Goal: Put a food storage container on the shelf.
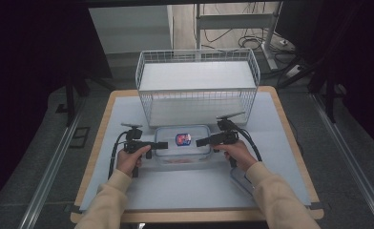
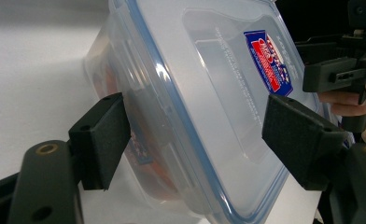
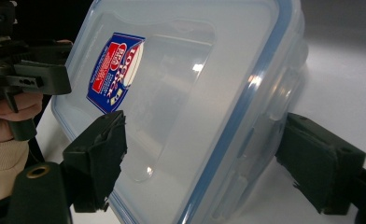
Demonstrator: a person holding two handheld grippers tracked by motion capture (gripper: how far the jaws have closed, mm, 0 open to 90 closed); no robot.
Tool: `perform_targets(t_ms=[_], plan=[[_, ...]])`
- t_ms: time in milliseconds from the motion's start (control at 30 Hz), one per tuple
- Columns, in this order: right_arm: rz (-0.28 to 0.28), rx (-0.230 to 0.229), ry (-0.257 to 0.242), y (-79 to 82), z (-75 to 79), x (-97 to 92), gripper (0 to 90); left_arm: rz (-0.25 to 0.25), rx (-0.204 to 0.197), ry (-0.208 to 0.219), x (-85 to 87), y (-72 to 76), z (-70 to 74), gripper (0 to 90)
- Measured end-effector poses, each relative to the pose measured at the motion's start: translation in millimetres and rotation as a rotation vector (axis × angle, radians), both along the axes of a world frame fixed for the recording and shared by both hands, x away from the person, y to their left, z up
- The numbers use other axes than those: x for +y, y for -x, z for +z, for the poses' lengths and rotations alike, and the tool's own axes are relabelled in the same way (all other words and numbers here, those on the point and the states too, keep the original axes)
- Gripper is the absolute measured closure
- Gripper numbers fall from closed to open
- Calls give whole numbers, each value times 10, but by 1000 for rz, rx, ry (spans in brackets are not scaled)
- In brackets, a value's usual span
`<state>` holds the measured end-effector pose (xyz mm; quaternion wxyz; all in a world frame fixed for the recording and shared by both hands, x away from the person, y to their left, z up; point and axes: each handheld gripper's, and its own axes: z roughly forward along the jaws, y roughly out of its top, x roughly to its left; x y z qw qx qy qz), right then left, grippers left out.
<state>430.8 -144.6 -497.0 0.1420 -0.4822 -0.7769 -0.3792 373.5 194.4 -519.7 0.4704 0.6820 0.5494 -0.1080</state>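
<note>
Fingers [image 2: 102, 140] of the left gripper [image 1: 160, 145] straddle one short end of the clear lidded container [image 1: 182, 145]: one pad sits against the end wall below the blue-rimmed lid, the other hangs over the lid top, apart from it, so the grip is not clamped. No earlier look is at hand to tell motion. At the opposite end the right gripper [image 1: 202, 141] mirrors this. In its own view one finger [image 3: 99, 156] lies on or just above the lid near the red and blue label [image 3: 116, 70], while the other stands just beside the end wall with a thin gap; released rather than grasping, as far as can be seen.

That container rests flat on the pale worktop [image 1: 185, 191], centred between both hands. Close behind it stands the white wire basket [image 1: 197, 86], its front wall just beyond the container's far edge, leaving little room that way. Toward the person the worktop lies bare, with a second clear lid [image 1: 240, 183] near the right forearm. Left and right of the container open surface runs to the wooden edge.
</note>
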Motion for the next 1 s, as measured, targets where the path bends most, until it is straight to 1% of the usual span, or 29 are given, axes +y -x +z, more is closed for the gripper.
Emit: perform_targets(t_ms=[67, 100, 133, 167, 200, 233, 267, 300, 333, 367, 400, 433, 467, 500, 533, 567, 600, 667, 700, 733, 800, 833, 867, 900, 933, 1000], plan=[[-17, 3, -8, -8, 17, -29, 247, 7, 3, 0, 3, 7, 3, 254], [-17, 3, -8, -8, 17, -29, 247, 7, 3, 0, 3, 7, 3, 262], [-34, 32, -29, -25, 17, -70, 295, 16, 0, 2, 6, 22, 14, 270], [-42, 44, -40, -29, 17, -95, 318, 16, 0, 2, 6, 22, 14, 278], [-52, 52, -55, -28, 19, -111, 336, 24, -4, 1, 13, 45, 32, 289], [-52, 52, -55, -28, 19, -111, 336, 24, -4, 1, 13, 45, 32, 303], [-57, 57, -71, -21, 32, -141, 373, 32, -10, 5, 18, 60, 39, 319], [-57, 57, -71, -21, 32, -141, 373, 37, -16, 6, 23, 78, 50, 319], [-56, 50, -80, -6, 49, -160, 396, 43, -31, -5, 21, 119, 76, 341], [-57, 48, -84, 4, 60, -165, 406, 43, -31, -5, 21, 119, 76, 348], [-55, 43, -86, 12, 67, -172, 415, 52, -46, -7, 23, 165, 94, 358], [-55, 43, -86, 12, 67, -172, 415, 52, -46, -7, 23, 165, 94, 371], [-55, 40, -91, 23, 76, -176, 421, 57, -52, -1, 33, 185, 96, 371], [-48, 31, -93, 34, 79, -185, 428, 66, -56, 11, 42, 205, 95, 387], [-50, 22, -97, 70, 96, -191, 435, 73, -68, 23, 55, 233, 88, 407], [-50, 22, -97, 70, 96, -191, 435, 73, -68, 23, 55, 233, 88, 411], [-49, 9, -105, 103, 109, -201, 447, 70, -73, 23, 59, 241, 89, 413], [-48, 5, -109, 119, 115, -209, 452, 73, -87, 21, 57, 262, 98, 416], [-42, -9, -109, 147, 123, -220, 458, 74, -94, 21, 57, 273, 102, 427], [-41, -15, -109, 158, 127, -225, 461, 76, -105, 20, 57, 290, 112, 433], [-37, -19, -109, 166, 130, -232, 465, 78, -112, 21, 56, 299, 118, 439], [-36, -25, -111, 173, 134, -237, 468, 76, -118, 20, 54, 304, 123, 444], [-30, -41, -111, 187, 149, -244, 474, 75, -121, 21, 57, 309, 125, 447], [-30, -41, -111, 187, 149, -244, 474, 75, -121, 21, 57, 309, 125, 448], [-27, -56, -112, 198, 160, -247, 476, 75, -126, 19, 54, 314, 128, 448], [-27, -61, -111, 206, 166, -248, 477, 74, -130, 18, 52, 316, 131, 449]])
